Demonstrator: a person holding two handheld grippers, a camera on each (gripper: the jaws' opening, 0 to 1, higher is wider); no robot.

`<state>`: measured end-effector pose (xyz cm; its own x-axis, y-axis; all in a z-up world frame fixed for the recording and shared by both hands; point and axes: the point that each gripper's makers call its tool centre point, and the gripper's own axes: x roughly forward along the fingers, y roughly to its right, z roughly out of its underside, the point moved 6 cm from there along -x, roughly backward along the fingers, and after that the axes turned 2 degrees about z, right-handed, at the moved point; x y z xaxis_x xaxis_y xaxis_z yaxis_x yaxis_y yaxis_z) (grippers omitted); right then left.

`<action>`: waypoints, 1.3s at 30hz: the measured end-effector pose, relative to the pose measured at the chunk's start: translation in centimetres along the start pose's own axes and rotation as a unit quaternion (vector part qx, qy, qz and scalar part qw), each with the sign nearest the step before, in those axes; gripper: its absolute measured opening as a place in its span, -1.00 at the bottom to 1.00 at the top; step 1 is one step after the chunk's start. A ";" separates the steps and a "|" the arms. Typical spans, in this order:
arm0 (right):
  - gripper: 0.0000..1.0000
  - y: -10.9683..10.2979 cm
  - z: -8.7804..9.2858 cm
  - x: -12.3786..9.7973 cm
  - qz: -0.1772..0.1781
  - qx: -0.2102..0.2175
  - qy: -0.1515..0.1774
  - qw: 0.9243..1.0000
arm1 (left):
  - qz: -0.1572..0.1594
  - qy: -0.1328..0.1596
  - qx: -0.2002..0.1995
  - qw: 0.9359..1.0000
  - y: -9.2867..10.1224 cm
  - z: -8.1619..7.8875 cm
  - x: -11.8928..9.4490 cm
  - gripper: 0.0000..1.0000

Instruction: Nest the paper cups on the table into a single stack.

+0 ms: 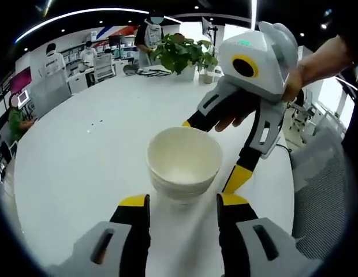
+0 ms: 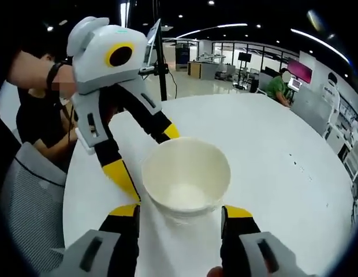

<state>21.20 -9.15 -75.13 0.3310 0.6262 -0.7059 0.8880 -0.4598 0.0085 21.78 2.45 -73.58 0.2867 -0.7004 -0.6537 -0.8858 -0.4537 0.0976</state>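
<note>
Both grippers, left gripper (image 1: 183, 206) and right gripper (image 2: 182, 216), spread apart, flank cup stack (image 1: 184, 163) on table (image 1: 81, 167); uneven squeeze could topple it

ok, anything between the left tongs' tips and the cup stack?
Nothing. In the left gripper view, bare white table separates the left tongs from the cup stack. The right tongs straddle the stack from the far side.
</note>
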 end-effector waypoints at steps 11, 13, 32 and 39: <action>0.30 0.1 1.7 -3.8 0.044 0.071 0.018 0.996 | -0.055 0.030 -0.051 0.997 0.4 1.8 -3.2 0.07; 0.31 0.1 1.9 -4.0 0.047 0.069 0.019 0.996 | -0.056 0.034 -0.056 0.996 1.0 1.9 -3.9 0.07; 0.32 -0.8 2.4 -7.7 0.081 0.121 0.071 0.987 | -0.100 0.076 -0.080 0.989 2.4 2.8 -9.2 0.10; 0.34 -2.3 3.2 -8.9 0.093 0.165 0.098 0.977 | -0.114 0.097 -0.103 0.983 3.9 4.0 -9.8 0.12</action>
<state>15.15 -15.68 -71.15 0.5606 0.6061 -0.5642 0.6656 -0.7352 -0.1285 14.07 9.78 -69.82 0.5504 -0.6505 -0.5234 -0.7036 -0.6988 0.1286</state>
